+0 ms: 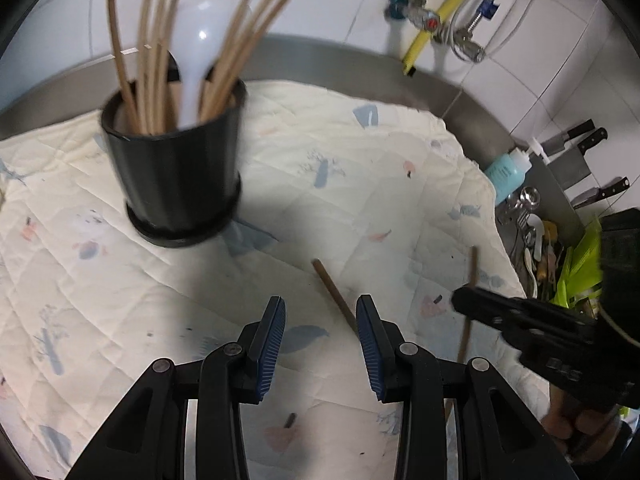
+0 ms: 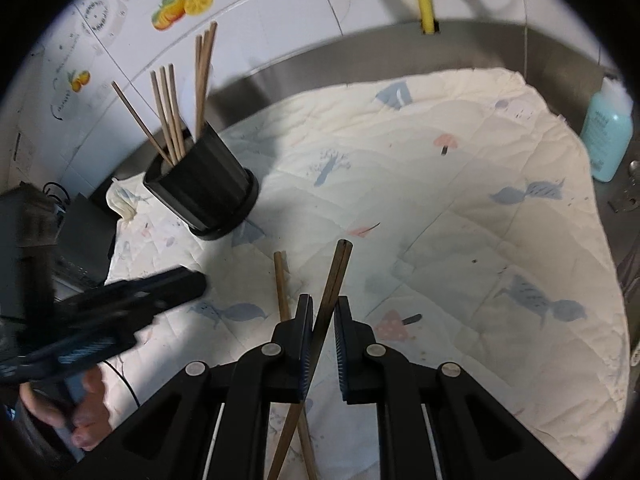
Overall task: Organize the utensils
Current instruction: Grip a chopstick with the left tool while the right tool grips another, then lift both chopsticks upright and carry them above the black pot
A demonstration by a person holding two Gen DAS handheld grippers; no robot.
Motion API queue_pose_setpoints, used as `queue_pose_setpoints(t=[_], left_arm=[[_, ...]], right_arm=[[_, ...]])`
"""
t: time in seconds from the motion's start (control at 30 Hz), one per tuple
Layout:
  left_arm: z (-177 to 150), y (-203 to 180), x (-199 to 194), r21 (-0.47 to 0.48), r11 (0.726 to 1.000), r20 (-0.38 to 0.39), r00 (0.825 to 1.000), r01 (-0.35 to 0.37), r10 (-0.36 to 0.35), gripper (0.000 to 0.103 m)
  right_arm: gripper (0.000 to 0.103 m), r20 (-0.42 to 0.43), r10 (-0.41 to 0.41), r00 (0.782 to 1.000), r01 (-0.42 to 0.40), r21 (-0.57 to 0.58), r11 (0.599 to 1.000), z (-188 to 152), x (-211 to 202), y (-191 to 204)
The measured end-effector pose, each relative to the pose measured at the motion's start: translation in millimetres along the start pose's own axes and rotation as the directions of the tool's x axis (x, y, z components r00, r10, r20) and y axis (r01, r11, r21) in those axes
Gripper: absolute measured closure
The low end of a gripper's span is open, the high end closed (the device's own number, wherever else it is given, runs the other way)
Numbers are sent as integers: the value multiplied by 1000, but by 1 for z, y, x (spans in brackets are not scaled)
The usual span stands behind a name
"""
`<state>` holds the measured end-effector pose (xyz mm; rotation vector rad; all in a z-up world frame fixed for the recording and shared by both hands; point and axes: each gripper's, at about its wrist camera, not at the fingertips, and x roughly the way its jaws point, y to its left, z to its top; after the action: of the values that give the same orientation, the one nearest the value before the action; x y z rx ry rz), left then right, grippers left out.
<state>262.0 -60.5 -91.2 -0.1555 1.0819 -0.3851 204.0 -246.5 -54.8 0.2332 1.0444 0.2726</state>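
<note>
Right gripper: fingers narrow, closed on dark wooden chopstick, raised clear of quilted cloth surface. Left gripper: fingers wide, empty, brown wooden chopstick lying between and beyond. Advised: keep grip firm, tilt upright over black plastic cup ahead-left of fingers.

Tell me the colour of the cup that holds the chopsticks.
Black. The cup shows best in the left wrist view, standing on the printed cloth.
</note>
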Motion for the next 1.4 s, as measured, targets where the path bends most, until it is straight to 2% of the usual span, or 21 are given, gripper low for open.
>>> queue_pose_setpoints(t=[0.17, 0.4, 0.57, 0.7, 0.87, 1.0, 1.2, 1.4], left_arm=[[-1, -6, 27, -33, 999, -52, 998, 20, -22, 64], [0, -15, 62, -92, 996, -99, 995, 6, -15, 66], [3, -14, 83, -131, 990, -131, 991, -52, 34, 68], [6, -23, 88, -100, 990, -126, 988, -104, 91, 69], [10, -30, 92, -76, 982, -134, 978, -173, 162, 80], [12, -30, 93, -79, 977, -133, 974, -197, 186, 89], [11, -21, 82, -125, 985, -106, 989, -119, 106, 92], [12, -22, 39, -86, 996, 27, 999, -35, 37, 93]], right_arm=[[90, 23, 2, 1000, -2, 1, 1000, -2, -14, -6], [90, 45, 6, 999, -7, 12, 1000, -8, -31, -16], [90, 61, 7, 998, -8, 14, 1000, -10, -42, -20], [90, 77, 8, 997, -9, 20, 1000, -11, -50, -25], [90, 89, 8, 996, -10, 25, 1000, -12, -57, -29], [90, 100, 7, 995, -9, 22, 1000, -11, -62, -30], [90, 116, 10, 993, -11, 9, 1000, -9, -69, -27], [91, 138, 19, 990, -19, -4, 1000, -2, -74, -22]])
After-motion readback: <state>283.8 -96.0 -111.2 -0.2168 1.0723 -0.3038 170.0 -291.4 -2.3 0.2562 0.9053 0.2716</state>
